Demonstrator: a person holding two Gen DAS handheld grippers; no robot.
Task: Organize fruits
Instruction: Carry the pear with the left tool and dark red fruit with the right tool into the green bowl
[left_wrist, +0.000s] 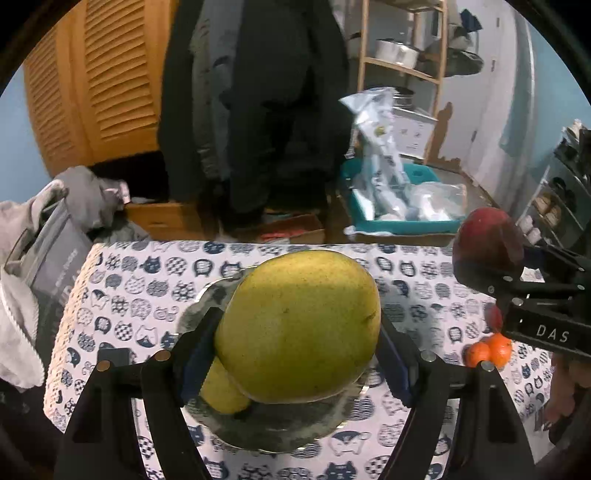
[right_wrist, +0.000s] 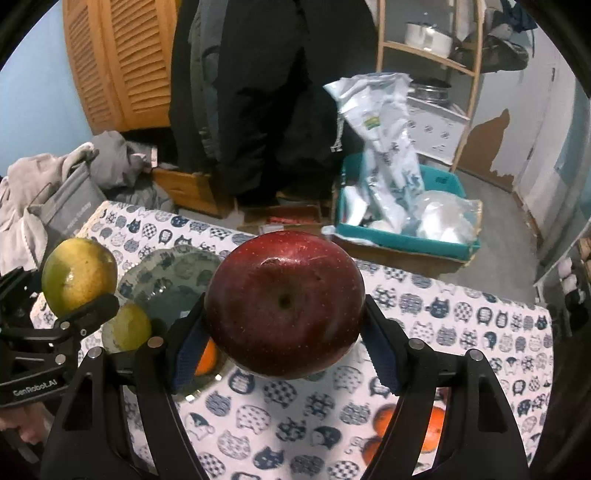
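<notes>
Green pear (left_wrist: 299, 325) fills the left gripper (left_wrist: 295, 350), clamped btwn both pads, held just above the glass plate (left_wrist: 273, 435). Red apple (right_wrist: 284, 306) is clamped in the right gripper (right_wrist: 284, 332), over the cat-print cloth (right_wrist: 295, 424). Plate already has a second pear (right_wrist: 127, 326) & one orange (right_wrist: 205, 360); other oranges (right_wrist: 430, 424) remain on the cloth. Roughly half done, I'd judge. Plate centre looks free; far table edge is near.
</notes>
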